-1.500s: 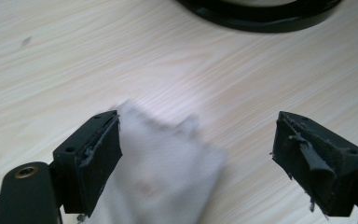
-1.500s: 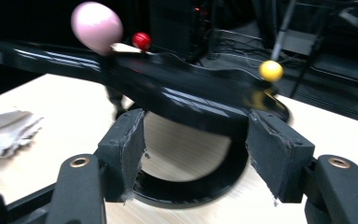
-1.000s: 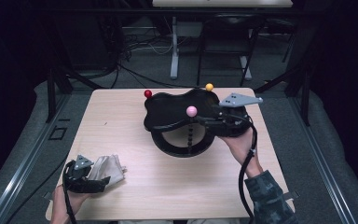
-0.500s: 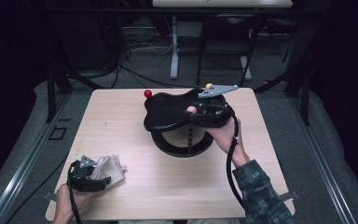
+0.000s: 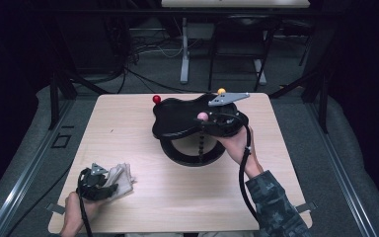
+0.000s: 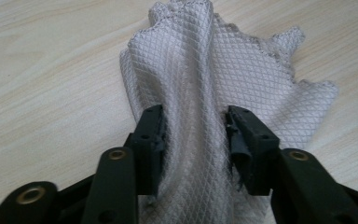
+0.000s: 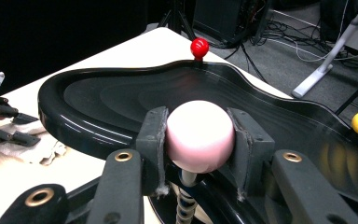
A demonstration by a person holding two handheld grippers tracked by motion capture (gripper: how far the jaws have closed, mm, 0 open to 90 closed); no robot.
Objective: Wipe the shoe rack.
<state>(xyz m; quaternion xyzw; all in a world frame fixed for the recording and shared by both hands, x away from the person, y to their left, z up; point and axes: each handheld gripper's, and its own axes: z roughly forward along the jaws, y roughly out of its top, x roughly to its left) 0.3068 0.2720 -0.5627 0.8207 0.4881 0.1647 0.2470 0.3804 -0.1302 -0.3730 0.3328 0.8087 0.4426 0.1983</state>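
Cloth (image 6: 205, 93), soft, light and easily bunched, is lying at the table's (image 5: 177, 197) near left corner, its raised fold being pinched by the closing left gripper (image 6: 193, 135); the right gripper (image 7: 198, 140) is clamping the pink ball (image 7: 199, 135) on the black tray (image 7: 121, 102)

left gripper (image 5: 103, 181) near the table's front-left corner, right gripper (image 5: 212, 118) mid-table (forearm stretched forward) — both jaws just closed in, clamped.
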